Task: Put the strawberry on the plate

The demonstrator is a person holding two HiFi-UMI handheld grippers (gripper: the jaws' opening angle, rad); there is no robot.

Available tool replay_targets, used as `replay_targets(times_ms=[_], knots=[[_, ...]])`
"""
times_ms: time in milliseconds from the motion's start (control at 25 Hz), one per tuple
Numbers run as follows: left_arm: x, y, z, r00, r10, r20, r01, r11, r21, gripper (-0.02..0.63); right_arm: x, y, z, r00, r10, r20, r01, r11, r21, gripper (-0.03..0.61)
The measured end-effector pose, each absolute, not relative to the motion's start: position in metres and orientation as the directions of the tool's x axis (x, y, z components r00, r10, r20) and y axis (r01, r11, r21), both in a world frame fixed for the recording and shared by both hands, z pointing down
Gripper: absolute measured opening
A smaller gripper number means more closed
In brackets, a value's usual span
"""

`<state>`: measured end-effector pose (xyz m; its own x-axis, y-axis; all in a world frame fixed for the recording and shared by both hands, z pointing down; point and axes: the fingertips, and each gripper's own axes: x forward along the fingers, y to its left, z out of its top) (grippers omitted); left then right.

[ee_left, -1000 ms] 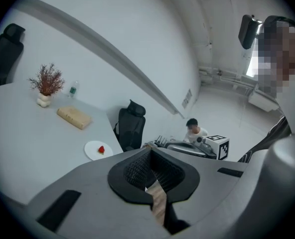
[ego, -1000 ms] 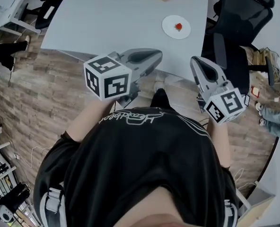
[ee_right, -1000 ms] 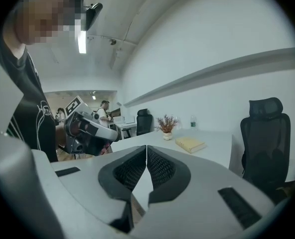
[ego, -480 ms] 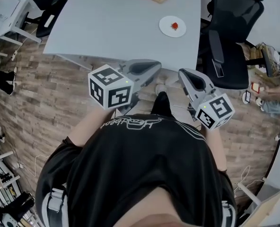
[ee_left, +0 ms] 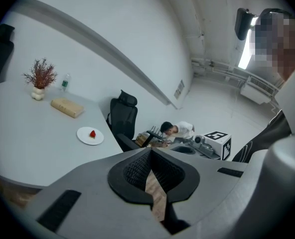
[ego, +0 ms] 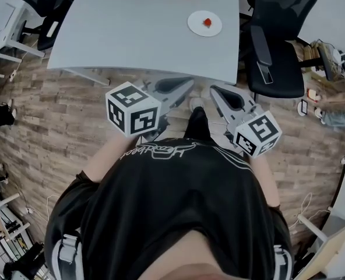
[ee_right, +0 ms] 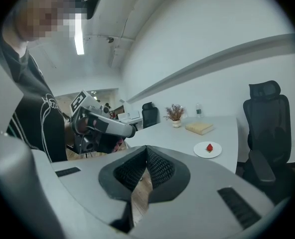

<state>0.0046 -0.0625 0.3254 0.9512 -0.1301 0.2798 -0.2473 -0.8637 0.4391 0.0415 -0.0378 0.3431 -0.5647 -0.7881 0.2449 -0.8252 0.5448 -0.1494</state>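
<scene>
Receded toward 12 o'clock in the head view since the earlier frame: strawberry (ego: 207, 22), resting on the plate (ego: 196, 27) near the table's (ego: 143, 34) 2 o'clock corner. Placement judged complete, hence left gripper (ego: 190, 81) and right gripper (ego: 213, 90) held back, jaws closed and empty. Strawberry lies well apart, at their 12 o'clock.

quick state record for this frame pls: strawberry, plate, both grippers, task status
strawberry: lies on the plate, near its middle
plate: white, on the grey table, near the edge by the black chair
left gripper: jaws shut, nothing between them; held off the table, in front of the person's torso
right gripper: jaws shut, nothing between them; beside the left gripper, off the table
task status: looks done, since the strawberry is on the plate and neither gripper touches it
</scene>
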Motion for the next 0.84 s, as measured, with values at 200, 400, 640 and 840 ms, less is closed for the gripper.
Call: replay_targets(times_ms=[200, 400, 640, 840], knots=[[0.0038, -0.059, 0.3289, 0.951, -0.131, 0.281, -0.25, -0.86, 0.444, 0.006, 0.0387, -0.0345, 0.3474, -0.572, -0.781, 0.252, -0.82, 0.551, -0.153, 0.009], [0.0004, -0.0585, 0.3318, 0.949, -0.14, 0.283, -0.26, -0.857, 0.446, 0.006, 0.0357, -0.0343, 0.35, -0.58, -0.773, 0.258, -0.814, 0.562, -0.149, 0.009], [-0.003, -0.0585, 0.329, 0.948, -0.148, 0.282, -0.266, -0.854, 0.446, 0.005, 0.0333, -0.0346, 0.347, -0.585, -0.766, 0.265, -0.809, 0.573, -0.128, 0.009], [-0.0029, -0.0584, 0.3313, 0.947, -0.15, 0.284, -0.269, -0.853, 0.447, 0.006, 0.0376, -0.0351, 0.3471, -0.582, -0.77, 0.263, -0.812, 0.569, -0.13, 0.009]])
